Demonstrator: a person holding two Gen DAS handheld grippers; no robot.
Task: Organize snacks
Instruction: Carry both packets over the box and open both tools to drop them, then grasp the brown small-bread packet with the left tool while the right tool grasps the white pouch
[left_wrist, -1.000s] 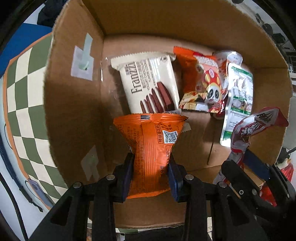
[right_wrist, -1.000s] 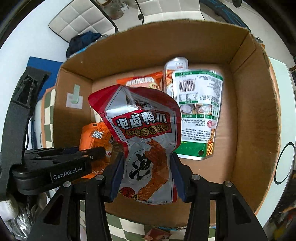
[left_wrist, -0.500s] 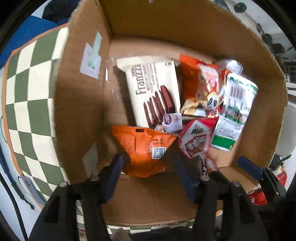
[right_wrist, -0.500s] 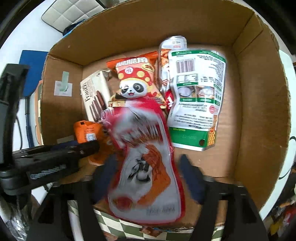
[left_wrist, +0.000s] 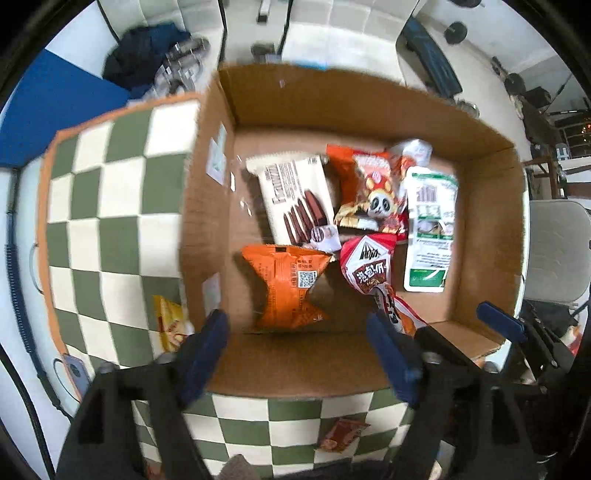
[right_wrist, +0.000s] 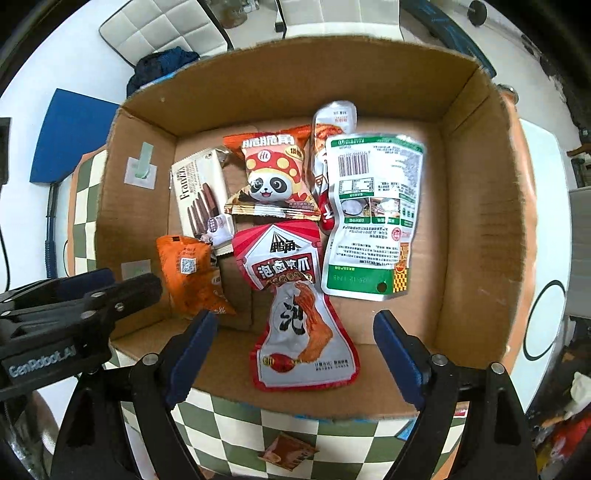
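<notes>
Green-and-cream checked tabletop under an open cardboard box, white chairs beyond. Inside the box already: orange packet by the left wall, red-and-silver pouch beside it with its end over the near edge, biscuit pack, panda bag and green-white pouch. Left tongs opening wide above the orange packet, right tongs spread clear of the red pouch, neither grasping anything; seemingly left to collect: yellow sachet beside the box and small brown packet in front.
</notes>
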